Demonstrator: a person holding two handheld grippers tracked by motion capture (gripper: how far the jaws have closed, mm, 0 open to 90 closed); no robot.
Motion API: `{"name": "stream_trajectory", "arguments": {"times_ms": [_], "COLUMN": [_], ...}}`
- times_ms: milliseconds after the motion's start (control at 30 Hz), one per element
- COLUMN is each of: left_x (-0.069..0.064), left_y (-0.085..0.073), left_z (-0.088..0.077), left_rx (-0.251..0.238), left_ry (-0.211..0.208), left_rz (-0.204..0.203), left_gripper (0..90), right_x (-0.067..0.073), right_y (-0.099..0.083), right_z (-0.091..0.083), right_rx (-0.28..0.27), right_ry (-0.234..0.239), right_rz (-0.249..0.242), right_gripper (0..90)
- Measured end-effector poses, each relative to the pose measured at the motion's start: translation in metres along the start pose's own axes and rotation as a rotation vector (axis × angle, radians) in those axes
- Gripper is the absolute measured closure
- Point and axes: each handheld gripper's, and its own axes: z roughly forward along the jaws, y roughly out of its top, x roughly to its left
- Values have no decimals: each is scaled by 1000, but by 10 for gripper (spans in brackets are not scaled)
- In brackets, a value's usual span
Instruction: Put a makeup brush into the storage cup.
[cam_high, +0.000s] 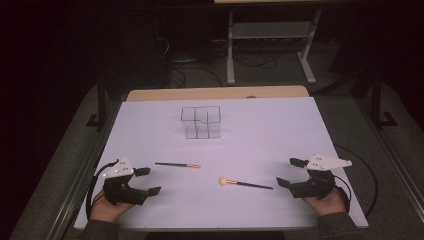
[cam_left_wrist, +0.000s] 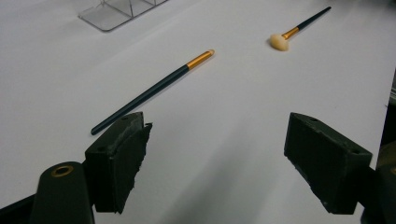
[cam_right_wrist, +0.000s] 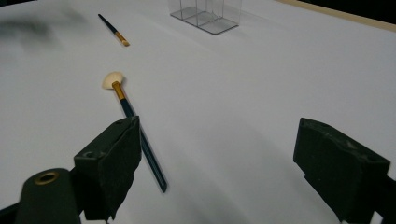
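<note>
both tongs, left tongs (cam_high: 145, 181) at lower left and right tongs (cam_high: 288, 172) at lower right, gape empty over the desk (cam_high: 260, 135); thin brush (cam_high: 177, 164) and fan brush (cam_high: 245, 184) lie between, apart.

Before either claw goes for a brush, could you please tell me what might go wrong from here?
1. Both brushes, the thin brush and the fluffy brush, lie flat on the table, so the open left claw or right claw may scrape or roll them.
2. The clear organizer looks light; a brush could tip it.

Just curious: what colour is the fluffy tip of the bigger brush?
Pale cream; the fluffy tip shows best in the right gripper view.
</note>
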Motion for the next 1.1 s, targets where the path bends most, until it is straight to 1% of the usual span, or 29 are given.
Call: {"name": "stream_trajectory", "arguments": {"times_ms": [167, 233, 400, 433, 533, 567, 700, 767, 800, 833, 867, 933, 1000, 1100], "left_x": [0, 0, 1, 0, -2, -3, -4, -5, -4, -5, -6, -5, -5, -6], "left_y": [1, 2, 4, 4, 8, 10, 13, 15, 17, 19, 20, 23, 25, 28], "left_z": [1, 1, 1, 2, 1, 1, 2, 1, 1, 1, 1, 0, 0, 0], "left_rx": [5, 4, 8, 7, 7, 1, 3, 6, 15, 17, 17, 16, 15, 17], "left_ry": [-1, -2, -11, -12, -5, -10, -22, -25, -23, -21, -20, -20, -23, -28], "left_rz": [8, 5, 16, 11, 31, 37, 38, 44, 61, 64, 61, 70, 63, 68], "left_gripper": [204, 204, 203, 204, 206, 207, 206, 206, 207, 207, 207, 207, 207, 207], "right_x": [0, 0, 0, 0, 0, 0, 0, 0, 0, 0, -1, -1, -2, -3], "right_y": [0, 0, 0, 0, 0, 0, 1, 1, 2, 2, 2, 3, 3, 3], "right_z": [2, 1, 1, 1, 1, 1, 0, 0, 0, 0, 0, 0, 1, 1], "right_rx": [3, 1, 1, 2, 7, 8, 7, 7, 6, 5, 1, 1, 5, 7], "right_ry": [8, 6, 6, 7, 6, 7, 7, 7, 7, 5, 4, 2, 1, 3], "right_rz": [-10, -10, -3, -2, -6, -3, 1, 2, 2, 3, 2, 1, 6, 7], "right_gripper": [142, 142, 141, 141, 141, 141, 140, 140, 140, 140, 140, 140, 140, 140]}}
